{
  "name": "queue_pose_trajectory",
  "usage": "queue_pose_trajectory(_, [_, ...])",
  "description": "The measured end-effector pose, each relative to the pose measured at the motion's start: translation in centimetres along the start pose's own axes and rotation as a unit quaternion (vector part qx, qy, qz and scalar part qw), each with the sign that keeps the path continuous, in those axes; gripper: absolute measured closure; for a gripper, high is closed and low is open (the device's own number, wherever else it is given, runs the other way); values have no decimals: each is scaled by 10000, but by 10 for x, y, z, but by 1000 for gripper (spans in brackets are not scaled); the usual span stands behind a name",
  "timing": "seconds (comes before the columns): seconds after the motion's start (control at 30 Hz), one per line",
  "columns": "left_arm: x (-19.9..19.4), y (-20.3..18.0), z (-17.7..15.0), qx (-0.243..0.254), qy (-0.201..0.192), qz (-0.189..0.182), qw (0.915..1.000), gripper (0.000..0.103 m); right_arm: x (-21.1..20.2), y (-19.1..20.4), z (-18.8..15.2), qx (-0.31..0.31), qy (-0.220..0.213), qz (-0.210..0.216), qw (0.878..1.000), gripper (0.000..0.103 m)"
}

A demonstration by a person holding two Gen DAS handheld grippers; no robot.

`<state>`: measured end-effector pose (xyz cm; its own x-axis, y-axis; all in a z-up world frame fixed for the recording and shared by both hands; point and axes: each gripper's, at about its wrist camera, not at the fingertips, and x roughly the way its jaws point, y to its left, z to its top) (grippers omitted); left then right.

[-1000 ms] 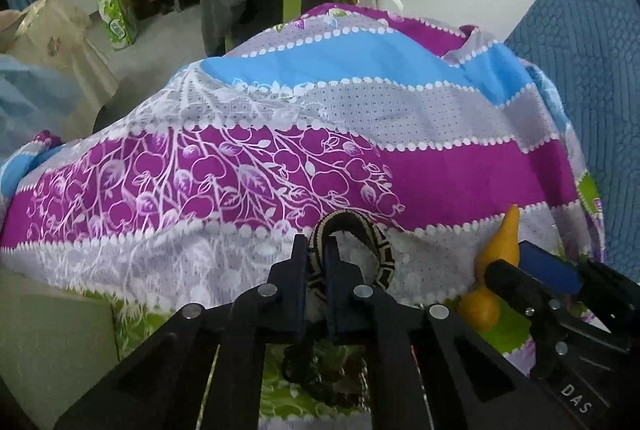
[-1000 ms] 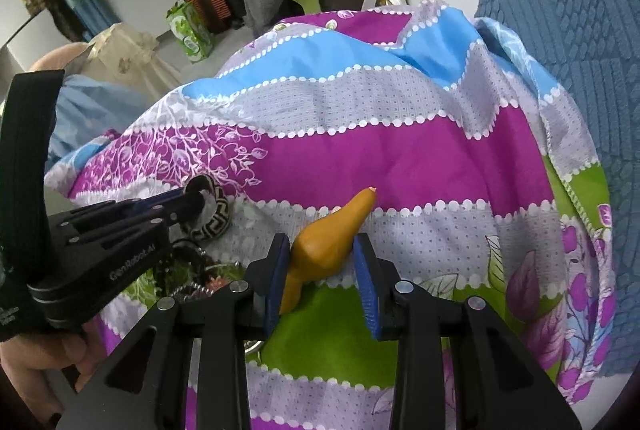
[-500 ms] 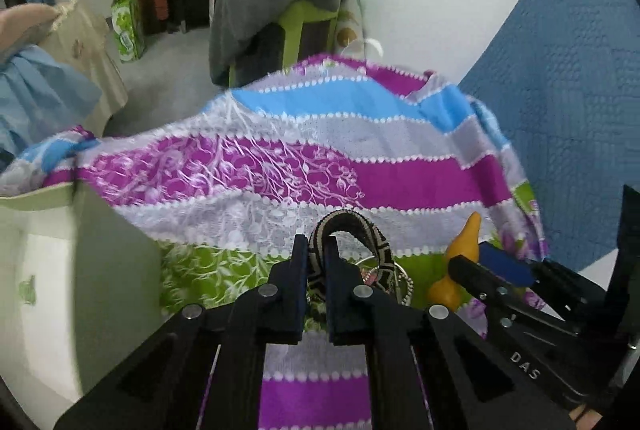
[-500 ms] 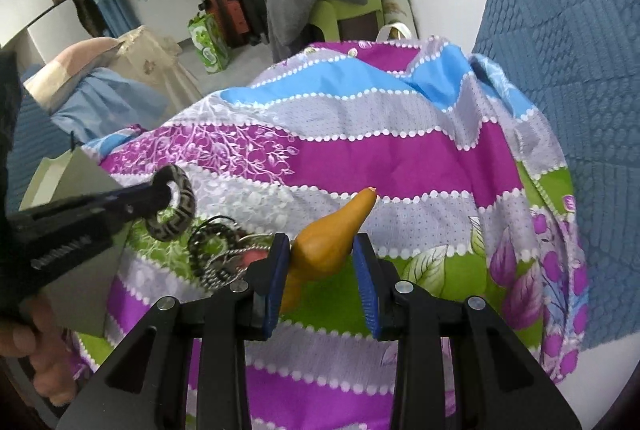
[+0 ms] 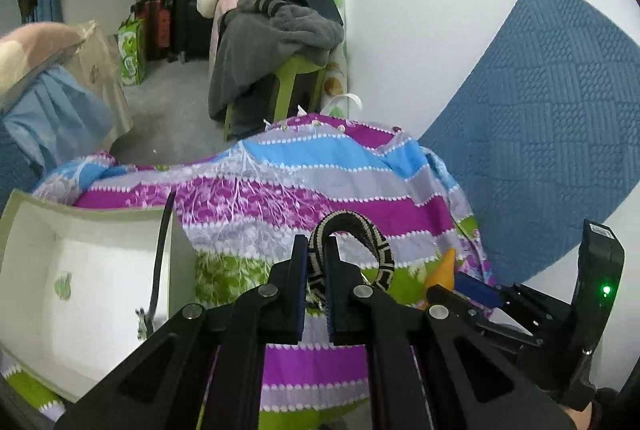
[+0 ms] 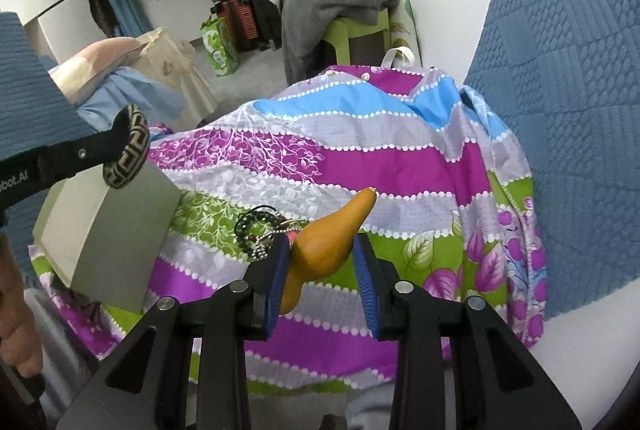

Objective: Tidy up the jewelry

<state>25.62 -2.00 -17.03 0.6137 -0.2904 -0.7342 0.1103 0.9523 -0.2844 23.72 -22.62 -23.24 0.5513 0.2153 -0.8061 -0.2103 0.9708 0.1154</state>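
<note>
Left tongs (image 5: 316, 262) clamped tight on a woven black-and-cream bangle (image 5: 352, 242); right tongs (image 6: 320, 270) part-open, closed around an orange gourd-shaped ornament (image 6: 328, 242).

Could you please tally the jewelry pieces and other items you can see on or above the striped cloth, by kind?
Black-and-cream patterned woven bangle, clamped in the left gripper: 1
Tangle of dark beaded and metal ball chains, number of strands unclear: 1
Orange gourd-shaped object between the right gripper fingers: 1
White open box: 1
Total: 4
</note>
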Motion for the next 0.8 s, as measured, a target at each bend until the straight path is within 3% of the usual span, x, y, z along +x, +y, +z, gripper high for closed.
queue_pose_trajectory(0.33, [-36, -5, -5, -34, 130, -194, 9997, 97, -33, 5, 8, 115, -8, 71, 9999, 73])
queue_pose_trajectory(0.8, [-100, 17, 45, -159, -81, -98, 9998, 97, -90, 35, 75, -157, -483, 275, 9983, 73])
